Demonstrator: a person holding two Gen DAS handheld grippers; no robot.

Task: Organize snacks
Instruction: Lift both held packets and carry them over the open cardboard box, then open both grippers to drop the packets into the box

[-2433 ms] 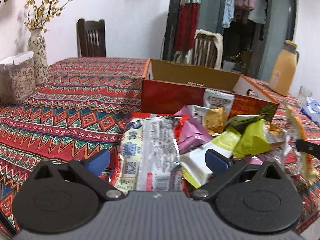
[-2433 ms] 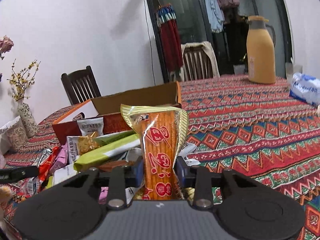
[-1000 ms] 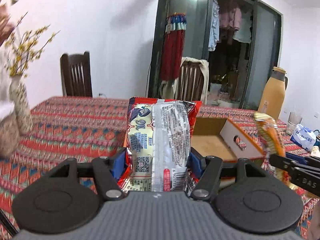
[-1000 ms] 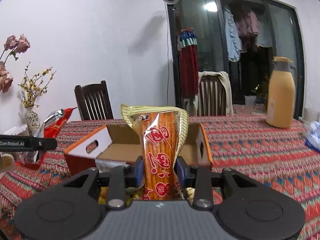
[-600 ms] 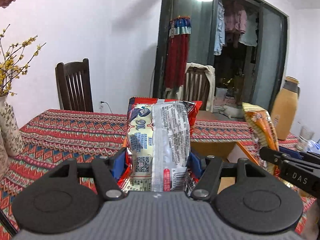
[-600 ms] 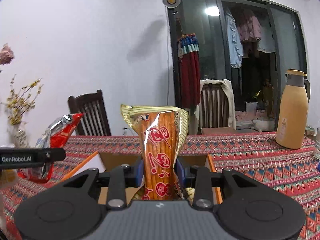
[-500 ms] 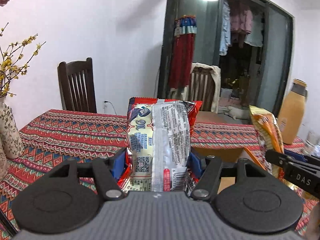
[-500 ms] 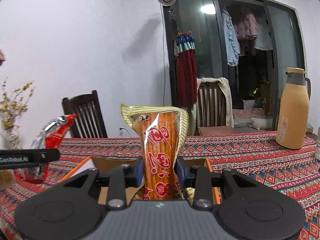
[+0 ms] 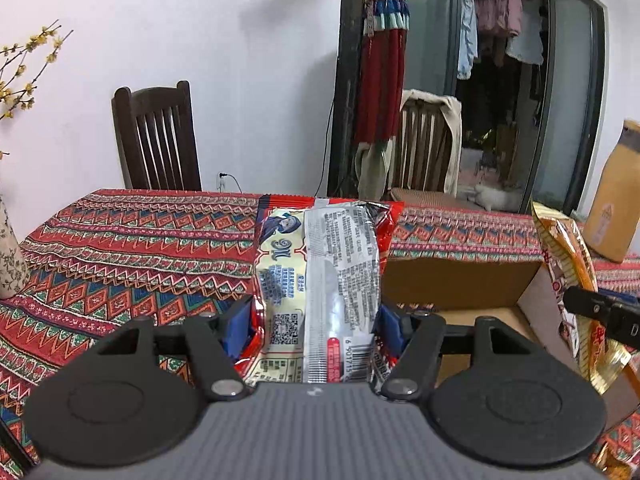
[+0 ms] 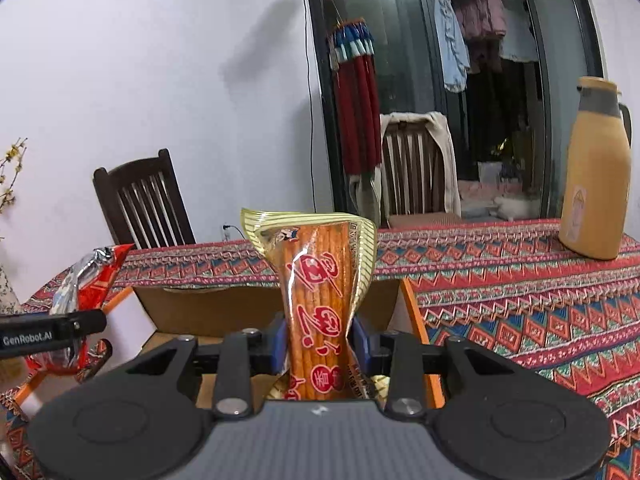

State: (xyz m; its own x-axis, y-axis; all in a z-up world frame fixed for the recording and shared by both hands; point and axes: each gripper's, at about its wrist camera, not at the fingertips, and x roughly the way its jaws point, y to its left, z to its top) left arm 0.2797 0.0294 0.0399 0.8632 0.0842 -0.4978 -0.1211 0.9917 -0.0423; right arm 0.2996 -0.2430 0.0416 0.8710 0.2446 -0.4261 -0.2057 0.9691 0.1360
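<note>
Both packets now over box, clamped between fingers

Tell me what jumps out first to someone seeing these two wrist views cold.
Each gripper clamps a snack upright at centre frame: the left gripper holds a red and silver packet, the right gripper an orange stick-snack packet. Just behind them sits an open cardboard box on a bright zigzag tablecloth, with a tan thermos jug at far right.
</note>
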